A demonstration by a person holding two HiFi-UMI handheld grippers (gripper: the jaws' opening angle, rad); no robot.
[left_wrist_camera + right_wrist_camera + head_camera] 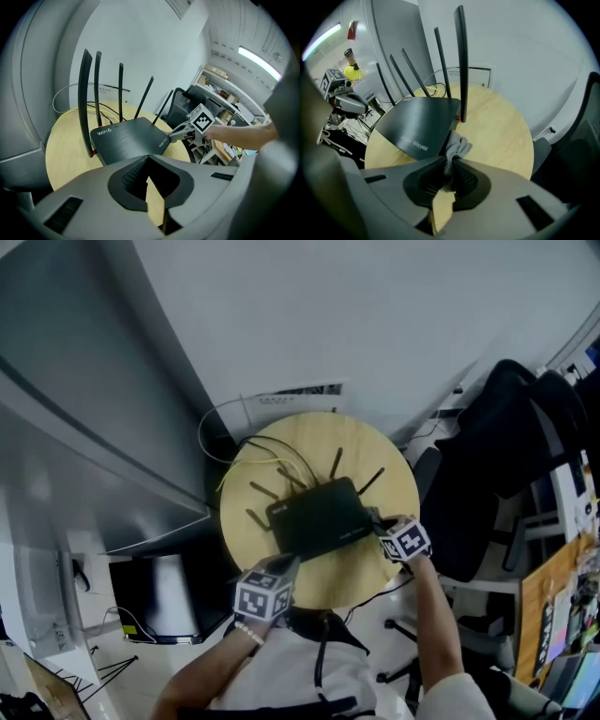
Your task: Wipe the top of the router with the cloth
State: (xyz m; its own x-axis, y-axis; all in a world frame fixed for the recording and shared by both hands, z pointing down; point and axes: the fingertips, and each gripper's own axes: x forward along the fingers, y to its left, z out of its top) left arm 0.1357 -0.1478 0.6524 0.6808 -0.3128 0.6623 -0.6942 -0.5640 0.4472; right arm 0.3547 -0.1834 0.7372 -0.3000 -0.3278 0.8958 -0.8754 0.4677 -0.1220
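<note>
Grey cloth point(457, 146), bunched into a small wad, is clamped tight between the jaws of my right gripper point(451, 163). The loose end pokes out in front and touches the near right corner of the router point(317, 517). My left gripper point(148, 159) sits at the router's near left edge with its jaws pressed together and nothing between them. I can't tell whether it touches the casing or just waits beside it.

So as I read it, this is the very start of the wipe. The cloth is in hand and brought up to the corner, but it is at the edge, not on the top. Next I need to lift the wad over the lip, press it flat on the lid and drag it leftward and away. I should stop short of the antennas point(461, 61) so I don't knock them. The left gripper may have to brace the casing, since a light box like this could skate on smooth wood.

The router is a flat black slab with a brushed matt lid and white lettering near two corners. It lies in the middle of the round pale wooden table point(380, 460). Whether there's dust on it, I can't make out. Thin black antennas stand upright along its far and side edges. Beyond them, yellow and white cables point(267, 463) loop off the far left rim toward the white wall.
</note>
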